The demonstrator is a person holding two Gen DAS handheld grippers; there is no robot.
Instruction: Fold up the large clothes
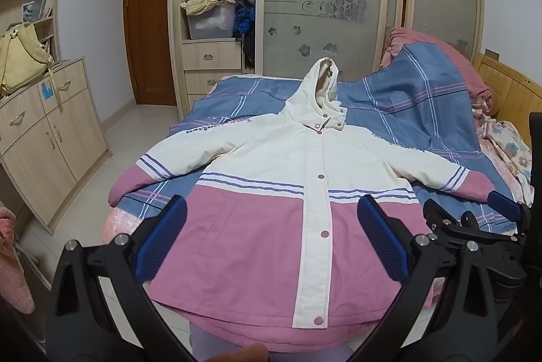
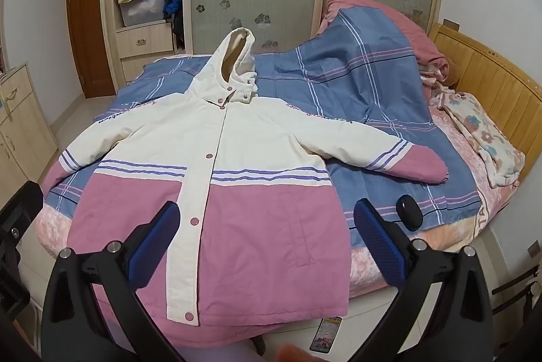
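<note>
**Jacket spread flat, both grippers wide and empty**

Bedroom wardrobe (image 1: pixel 321 6) with frosted sliding doors stands behind the bed (image 2: pixel 467 192), which carries a blue plaid quilt (image 2: pixel 355 80). On the quilt the cream-and-pink hooded jacket (image 1: pixel 288 192) lies face up, snapped closed, sleeves out to both sides, hood toward the wardrobe, hem overhanging the bed's near edge. Above that hem the left gripper (image 1: pixel 271 236) and right gripper (image 2: pixel 267 240) hover with jaws fully spread, holding nothing. A small black object (image 2: pixel 409 211) rests on the quilt beside the jacket.
</note>
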